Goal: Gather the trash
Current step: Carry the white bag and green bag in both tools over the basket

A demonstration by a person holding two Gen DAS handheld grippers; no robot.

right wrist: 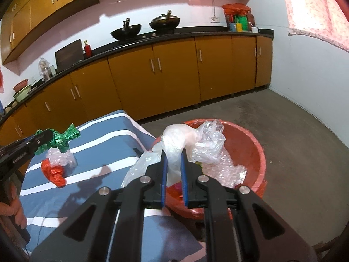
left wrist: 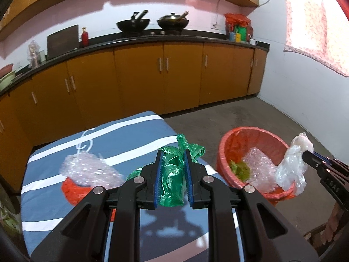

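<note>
My left gripper [left wrist: 173, 152] is clamped on a crumpled green plastic bag [left wrist: 172, 174], which hangs between its blue pads above the near edge of the striped blue table [left wrist: 130, 131]. My right gripper [right wrist: 173, 152] pinches a clear plastic bag [right wrist: 196, 139] over the rim of the red basin [right wrist: 250, 144] on the floor, at about four o'clock from the table. Bubble wrap [right wrist: 226, 170] and a green scrap already lie inside the basin. At nine o'clock of the green bag, another wad of bubble wrap [left wrist: 91, 170] rests on a red bag [left wrist: 74, 192] on the table.
</note>
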